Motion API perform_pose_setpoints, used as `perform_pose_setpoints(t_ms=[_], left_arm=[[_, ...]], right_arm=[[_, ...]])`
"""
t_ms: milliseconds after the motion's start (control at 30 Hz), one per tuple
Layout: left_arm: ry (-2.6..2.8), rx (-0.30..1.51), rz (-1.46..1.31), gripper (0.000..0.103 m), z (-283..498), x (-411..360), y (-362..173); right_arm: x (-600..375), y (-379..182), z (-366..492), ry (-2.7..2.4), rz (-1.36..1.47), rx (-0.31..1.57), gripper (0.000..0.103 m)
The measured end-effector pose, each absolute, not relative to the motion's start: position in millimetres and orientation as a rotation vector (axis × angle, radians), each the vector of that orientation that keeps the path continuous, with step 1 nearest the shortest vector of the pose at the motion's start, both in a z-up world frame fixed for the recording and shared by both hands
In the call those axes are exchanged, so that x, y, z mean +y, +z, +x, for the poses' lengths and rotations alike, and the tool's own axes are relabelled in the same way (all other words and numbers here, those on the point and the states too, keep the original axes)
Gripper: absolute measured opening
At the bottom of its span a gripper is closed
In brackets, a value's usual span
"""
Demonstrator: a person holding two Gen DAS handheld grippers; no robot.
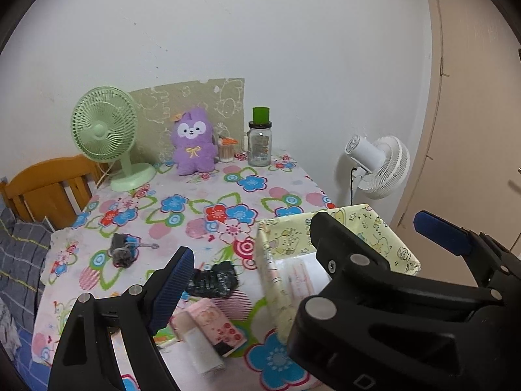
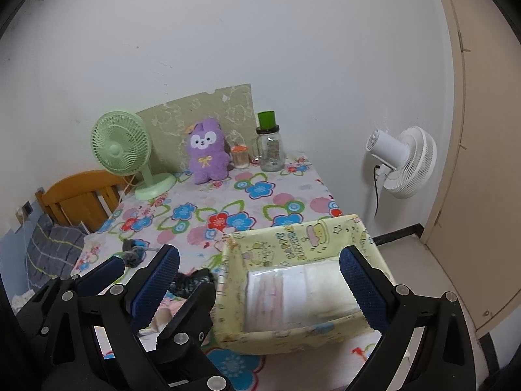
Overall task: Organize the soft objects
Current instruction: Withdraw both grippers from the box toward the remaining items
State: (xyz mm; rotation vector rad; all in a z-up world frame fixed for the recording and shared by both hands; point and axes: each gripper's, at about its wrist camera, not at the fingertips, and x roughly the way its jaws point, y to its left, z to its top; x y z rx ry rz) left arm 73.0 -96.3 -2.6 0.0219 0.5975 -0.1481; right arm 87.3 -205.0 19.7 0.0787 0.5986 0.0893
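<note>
Pale yellow box [image 2: 309, 238] carries printed cartoon lettering on its inner wall; too distorted to read.

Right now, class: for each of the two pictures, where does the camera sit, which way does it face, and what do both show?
Left wrist: rides the left tongs, facing down across the floral table toward the wall; the right tongs' black frame crosses its right side.
Right wrist: rides the right tongs, facing the same way over the yellow box; the left tongs show lower left.
Shared: purple plush, green fan, white fan, box.
</note>
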Motion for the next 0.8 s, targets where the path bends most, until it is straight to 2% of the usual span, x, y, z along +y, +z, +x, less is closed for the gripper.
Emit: perform_pose_setpoints(t_ms=[800], left_arm=[[-0.102, 0.564, 0.041, 0.092, 45.0, -12.5, -3.2]], right_arm=[[-114.0, 14.2, 63.4, 0.139, 0.074, 0.578, 0.1]])
